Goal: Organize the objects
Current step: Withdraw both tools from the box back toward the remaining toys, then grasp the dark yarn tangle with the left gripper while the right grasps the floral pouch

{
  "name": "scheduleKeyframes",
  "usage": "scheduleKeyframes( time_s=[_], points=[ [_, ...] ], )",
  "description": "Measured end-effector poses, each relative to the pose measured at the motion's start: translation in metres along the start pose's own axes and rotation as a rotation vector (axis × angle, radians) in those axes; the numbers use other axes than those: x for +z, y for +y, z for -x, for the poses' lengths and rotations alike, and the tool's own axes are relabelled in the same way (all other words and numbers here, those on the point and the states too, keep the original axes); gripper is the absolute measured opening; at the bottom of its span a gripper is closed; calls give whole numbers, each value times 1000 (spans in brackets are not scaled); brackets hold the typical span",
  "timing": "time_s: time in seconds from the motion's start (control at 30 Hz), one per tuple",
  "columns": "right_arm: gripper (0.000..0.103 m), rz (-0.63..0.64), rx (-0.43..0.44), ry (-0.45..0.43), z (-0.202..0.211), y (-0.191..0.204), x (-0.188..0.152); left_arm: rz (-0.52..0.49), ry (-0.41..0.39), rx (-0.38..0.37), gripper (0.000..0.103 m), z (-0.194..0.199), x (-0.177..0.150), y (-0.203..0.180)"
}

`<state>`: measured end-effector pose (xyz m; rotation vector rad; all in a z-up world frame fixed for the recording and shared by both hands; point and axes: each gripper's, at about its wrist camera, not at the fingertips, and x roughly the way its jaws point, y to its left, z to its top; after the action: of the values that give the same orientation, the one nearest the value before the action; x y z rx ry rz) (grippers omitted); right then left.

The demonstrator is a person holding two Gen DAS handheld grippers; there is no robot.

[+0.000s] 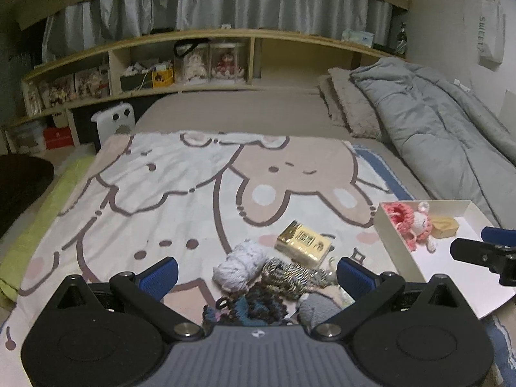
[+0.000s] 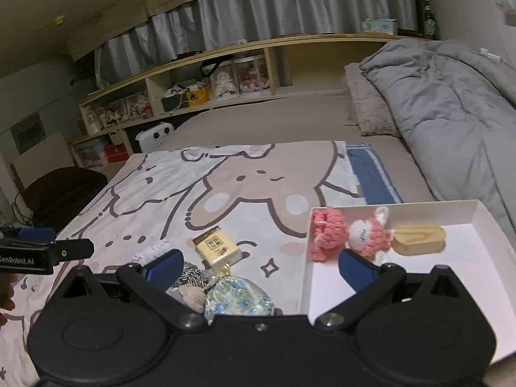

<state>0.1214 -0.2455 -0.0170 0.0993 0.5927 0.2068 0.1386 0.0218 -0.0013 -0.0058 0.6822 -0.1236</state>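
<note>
A white box (image 1: 390,235) (image 2: 477,208) lies on the cartoon blanket at the right. It holds a pink crochet piece (image 2: 325,233), a pink crochet bunny (image 2: 366,233) (image 1: 422,224) and a wooden block (image 2: 419,240). Left of the box lie a gold packet (image 1: 303,242) (image 2: 217,246), a pale yarn ball (image 1: 238,264), a striped yarn piece (image 1: 290,274), a dark yarn piece (image 1: 254,306) and a floral pouch (image 2: 238,300). My left gripper (image 1: 258,274) is open above the yarn pile. My right gripper (image 2: 261,266) is open above the pouch and the box's left wall.
A folded grey duvet (image 1: 435,113) and pillow (image 1: 348,103) lie at the far right of the bed. A wooden shelf (image 1: 161,64) with dolls runs along the back. A dark chair (image 2: 64,190) stands at the left.
</note>
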Motion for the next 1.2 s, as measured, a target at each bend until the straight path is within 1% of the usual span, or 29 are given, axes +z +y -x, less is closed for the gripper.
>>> scheduleKeyframes(
  time_s=[0.07, 0.13, 0.2, 0.33, 0.43, 0.57, 0.67, 0.73, 0.87, 1.03, 1.13, 1.2],
  points=[
    [103, 28, 11, 7, -10, 4, -3, 7, 22, 8, 103, -7, -2, 5],
    [103, 59, 25, 22, -19, 8, -6, 4, 40, 33, 103, -14, -4, 8],
    [103, 113, 35, 43, -30, 13, -10, 4, 58, 43, 103, -21, -5, 11],
    [103, 221, 43, 86, -51, 22, -17, 42, 101, 11, 103, -34, -11, 18],
    [103, 265, 48, 123, -64, 24, -23, 53, 140, -13, 103, -45, -14, 19],
    [103, 316, 65, 174, -81, 26, -32, 78, 181, -16, 103, -59, -18, 21],
    [103, 392, 95, 213, -91, 31, -37, 109, 209, -31, 102, -70, -23, 24],
    [103, 466, 96, 239, -98, 35, -40, 135, 229, -45, 102, -76, -25, 26],
    [103, 555, 116, 259, -107, 41, -42, 188, 255, -54, 102, -86, -28, 32],
    [103, 648, 168, 319, -123, 50, -47, 244, 261, -55, 102, -95, -32, 39],
    [103, 682, 153, 358, -136, 52, -52, 241, 272, -55, 102, -101, -34, 39],
    [103, 675, 153, 396, -143, 52, -52, 235, 280, -57, 102, -105, -36, 39]
  ],
)
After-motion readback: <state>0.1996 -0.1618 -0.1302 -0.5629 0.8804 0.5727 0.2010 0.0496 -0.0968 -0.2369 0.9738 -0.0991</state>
